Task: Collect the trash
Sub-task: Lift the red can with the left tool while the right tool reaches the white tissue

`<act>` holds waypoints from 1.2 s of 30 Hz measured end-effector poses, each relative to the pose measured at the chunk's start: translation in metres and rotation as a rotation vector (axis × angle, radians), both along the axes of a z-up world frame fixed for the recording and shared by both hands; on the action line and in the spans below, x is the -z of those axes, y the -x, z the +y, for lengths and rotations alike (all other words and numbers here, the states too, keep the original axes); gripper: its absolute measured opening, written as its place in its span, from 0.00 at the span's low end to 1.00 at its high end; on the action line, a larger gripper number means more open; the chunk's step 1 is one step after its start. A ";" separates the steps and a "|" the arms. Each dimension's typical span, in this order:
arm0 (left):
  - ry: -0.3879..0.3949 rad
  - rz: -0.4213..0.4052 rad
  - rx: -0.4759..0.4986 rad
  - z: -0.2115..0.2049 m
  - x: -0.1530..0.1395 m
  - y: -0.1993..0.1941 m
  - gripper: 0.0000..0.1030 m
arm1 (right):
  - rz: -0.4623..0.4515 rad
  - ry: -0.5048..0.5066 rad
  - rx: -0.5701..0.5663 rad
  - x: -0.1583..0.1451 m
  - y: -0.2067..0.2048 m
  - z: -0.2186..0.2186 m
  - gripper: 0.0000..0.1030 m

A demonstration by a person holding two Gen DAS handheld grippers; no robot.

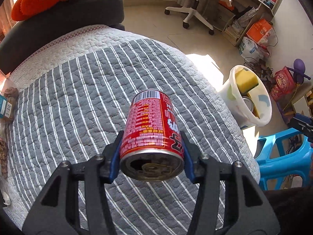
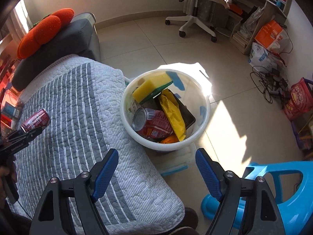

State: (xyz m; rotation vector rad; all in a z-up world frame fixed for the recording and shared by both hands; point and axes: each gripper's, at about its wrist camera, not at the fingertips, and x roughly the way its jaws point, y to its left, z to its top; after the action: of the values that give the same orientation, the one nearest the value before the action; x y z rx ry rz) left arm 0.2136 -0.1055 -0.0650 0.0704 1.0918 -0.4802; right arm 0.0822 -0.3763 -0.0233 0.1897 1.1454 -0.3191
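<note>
Your left gripper (image 1: 151, 152) has its jaws clamped on the sides of a red drink can (image 1: 151, 135), holding it above the grey striped quilt (image 1: 78, 98). Your right gripper (image 2: 156, 172) hangs with jaws wide apart and nothing between them, over the quilt's edge near the white bin (image 2: 203, 125), which contains another red can (image 2: 154, 123), a yellow sponge (image 2: 150, 87) and a yellow wrapper (image 2: 173, 115).

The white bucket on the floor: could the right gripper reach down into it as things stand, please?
Probably yes: the right gripper is open and empty above the white bucket, whose mouth is uncovered, though trash already fills much of it.
</note>
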 end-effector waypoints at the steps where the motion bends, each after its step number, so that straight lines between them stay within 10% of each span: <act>1: 0.010 -0.010 0.018 -0.010 -0.005 0.002 0.53 | -0.004 0.001 0.015 -0.001 0.002 -0.007 0.80; 21: 0.128 0.018 0.291 -0.213 -0.015 0.017 0.53 | -0.040 -0.071 0.260 -0.007 0.049 -0.107 0.80; 29: 0.173 -0.053 0.179 -0.111 -0.048 0.031 0.53 | -0.034 -0.083 0.253 -0.009 0.033 -0.096 0.80; 36: 0.113 -0.153 -0.067 0.049 -0.088 0.056 0.53 | -0.051 -0.097 0.040 -0.012 -0.019 0.007 0.80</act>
State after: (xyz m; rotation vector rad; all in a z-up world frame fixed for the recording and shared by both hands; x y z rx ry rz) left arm 0.1581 -0.0566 0.0226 -0.0285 0.9131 -0.4675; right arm 0.1015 -0.3688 -0.0117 0.3047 1.1090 -0.2924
